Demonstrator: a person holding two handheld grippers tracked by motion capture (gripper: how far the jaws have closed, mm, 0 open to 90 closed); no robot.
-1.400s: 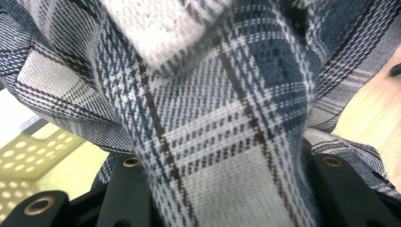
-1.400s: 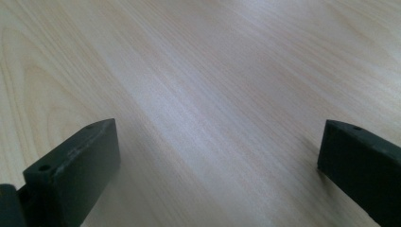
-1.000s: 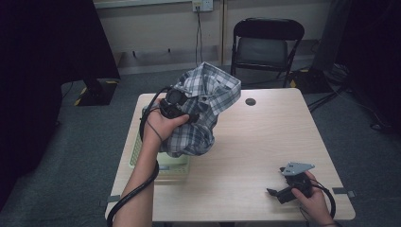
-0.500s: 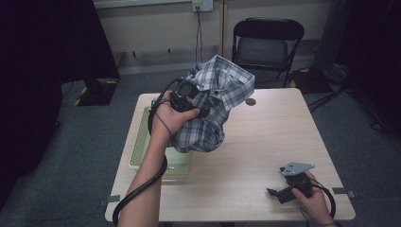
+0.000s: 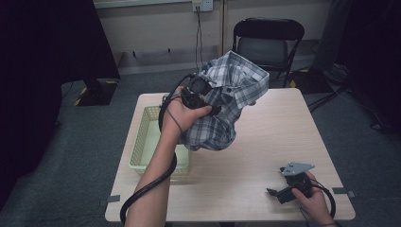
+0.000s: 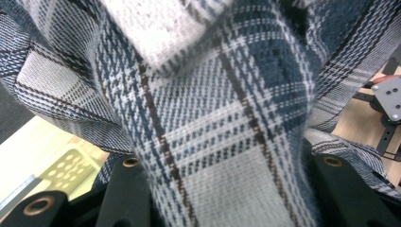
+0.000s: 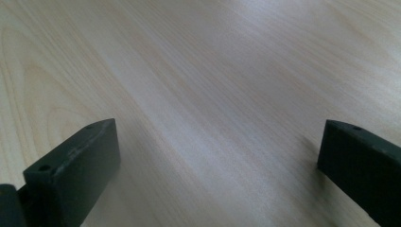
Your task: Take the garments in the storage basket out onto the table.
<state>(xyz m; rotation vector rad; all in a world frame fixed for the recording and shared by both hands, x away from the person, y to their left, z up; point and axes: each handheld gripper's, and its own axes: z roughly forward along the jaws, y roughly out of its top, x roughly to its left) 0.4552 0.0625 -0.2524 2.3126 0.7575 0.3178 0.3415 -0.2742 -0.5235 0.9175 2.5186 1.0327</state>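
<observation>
The left gripper (image 5: 213, 109), clamped on the shirt (image 5: 227, 106), has lifted it from the basket (image 5: 142, 146) toward one o'clock, while the right gripper (image 5: 274, 193) rests open at five o'clock.

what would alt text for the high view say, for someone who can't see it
A person's left gripper holds a bunched blue-and-white plaid shirt lifted above a wooden table, beside a pale green basket at the table's left edge. The right gripper rests near the front right corner, jaws empty; a black folding chair stands behind.
</observation>
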